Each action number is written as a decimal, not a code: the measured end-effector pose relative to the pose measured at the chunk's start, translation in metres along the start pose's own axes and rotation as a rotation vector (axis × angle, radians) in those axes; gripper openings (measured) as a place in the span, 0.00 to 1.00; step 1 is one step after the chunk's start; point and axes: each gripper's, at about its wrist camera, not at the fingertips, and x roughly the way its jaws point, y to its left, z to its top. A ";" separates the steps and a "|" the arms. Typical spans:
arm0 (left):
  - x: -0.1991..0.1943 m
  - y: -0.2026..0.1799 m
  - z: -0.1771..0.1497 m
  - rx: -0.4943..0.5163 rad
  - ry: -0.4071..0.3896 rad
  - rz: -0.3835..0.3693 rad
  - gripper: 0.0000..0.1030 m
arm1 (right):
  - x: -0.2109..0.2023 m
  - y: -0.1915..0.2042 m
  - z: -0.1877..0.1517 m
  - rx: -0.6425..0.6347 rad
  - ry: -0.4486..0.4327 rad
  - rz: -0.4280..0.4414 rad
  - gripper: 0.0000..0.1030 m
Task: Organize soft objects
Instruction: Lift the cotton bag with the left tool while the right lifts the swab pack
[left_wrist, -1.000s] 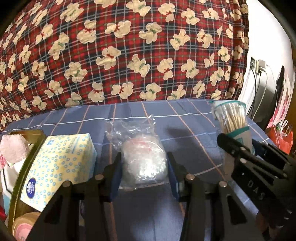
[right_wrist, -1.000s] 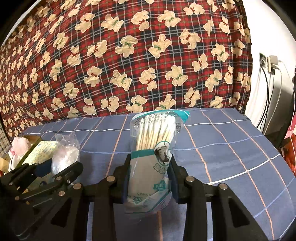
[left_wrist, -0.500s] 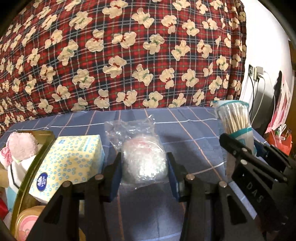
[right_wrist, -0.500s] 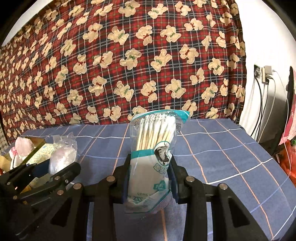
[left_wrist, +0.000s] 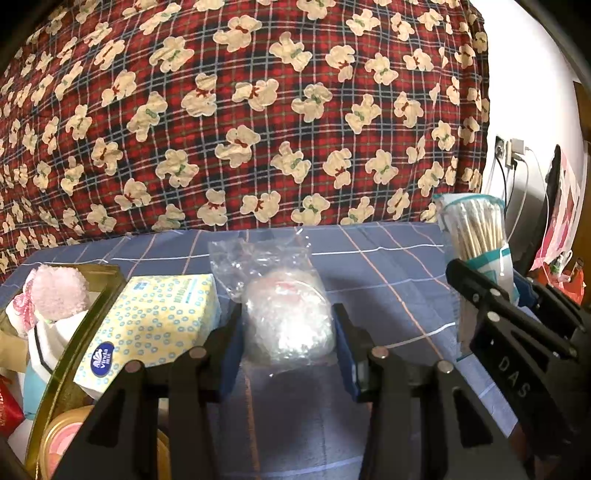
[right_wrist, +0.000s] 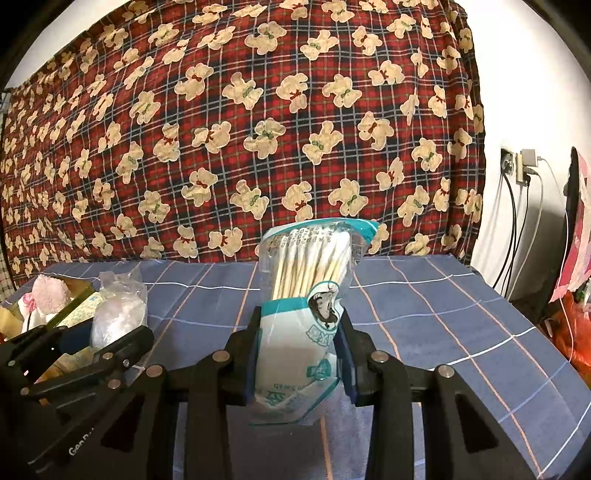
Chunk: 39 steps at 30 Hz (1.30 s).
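Observation:
My left gripper (left_wrist: 288, 325) is shut on a clear plastic bag of white cotton pads (left_wrist: 288, 317), held above the blue checked cloth. My right gripper (right_wrist: 299, 339) is shut on an upright bag of cotton swabs (right_wrist: 306, 295) with a teal band. In the left wrist view the swab bag (left_wrist: 476, 232) and the right gripper (left_wrist: 513, 295) show at the right edge. In the right wrist view the cotton-pad bag (right_wrist: 118, 314) and the left gripper (right_wrist: 103, 343) sit at the lower left.
A gold-rimmed tray (left_wrist: 92, 317) at the left holds a yellow dotted tissue pack (left_wrist: 155, 317), a pink fluffy item (left_wrist: 59, 291) and a round tin (left_wrist: 70, 439). A red plaid bear-print quilt (left_wrist: 258, 110) rises behind the blue cloth (right_wrist: 443, 314). Cables and a socket (right_wrist: 517, 166) hang at the right wall.
Both views have tilted up a little: more of the quilt shows and the tray sits further into view at the left. Both bags stay held as before.

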 end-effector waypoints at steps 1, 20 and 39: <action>-0.001 0.000 -0.001 0.001 -0.006 0.002 0.43 | -0.001 0.000 0.000 0.000 -0.006 -0.001 0.37; -0.030 0.004 -0.006 0.014 -0.117 0.015 0.43 | -0.022 0.006 -0.003 -0.007 -0.087 0.009 0.37; -0.047 0.011 -0.011 0.020 -0.167 0.024 0.43 | -0.031 0.012 -0.006 -0.015 -0.101 0.044 0.37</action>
